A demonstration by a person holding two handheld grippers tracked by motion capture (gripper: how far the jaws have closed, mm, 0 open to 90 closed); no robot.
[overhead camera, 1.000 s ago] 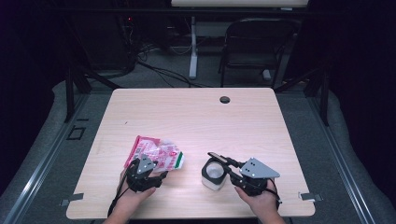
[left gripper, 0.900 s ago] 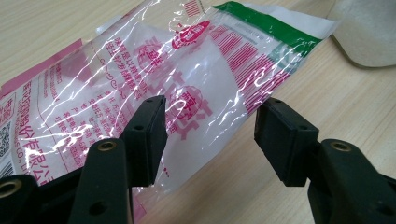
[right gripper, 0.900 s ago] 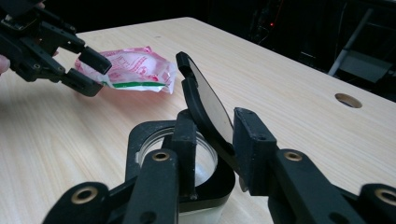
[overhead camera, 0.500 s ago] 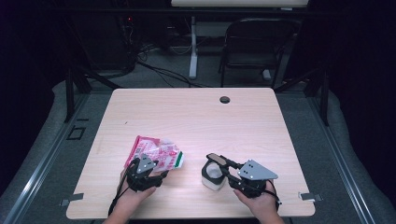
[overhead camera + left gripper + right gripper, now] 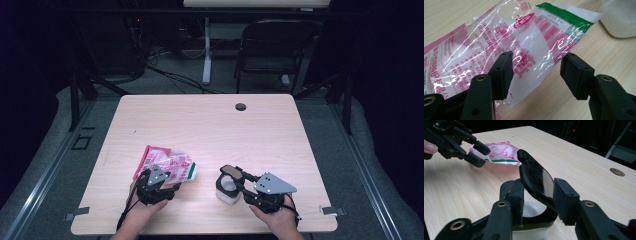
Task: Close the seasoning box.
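A clear plastic bag (image 5: 167,162) with pink print and a green strip lies flat on the table's near left. My left gripper (image 5: 162,176) hovers at its near edge, open. In the left gripper view (image 5: 536,72) one jaw is over the bag (image 5: 499,42) and the other over bare wood. A small white jar (image 5: 226,192) stands at the near middle, its black flip lid (image 5: 230,170) raised. My right gripper (image 5: 235,176) reaches it from the right. Its jaws (image 5: 537,195) have just been opening, and the lid (image 5: 536,177) stands between them, unpressed.
A round cable hole (image 5: 240,106) sits near the table's far edge. A dark chair (image 5: 272,50) and cables stand behind the table. The right gripper view shows the left gripper (image 5: 481,154) over the bag (image 5: 501,151).
The right gripper's jaws stand wider apart around the raised lid than before. Both hands and the bag keep their places.
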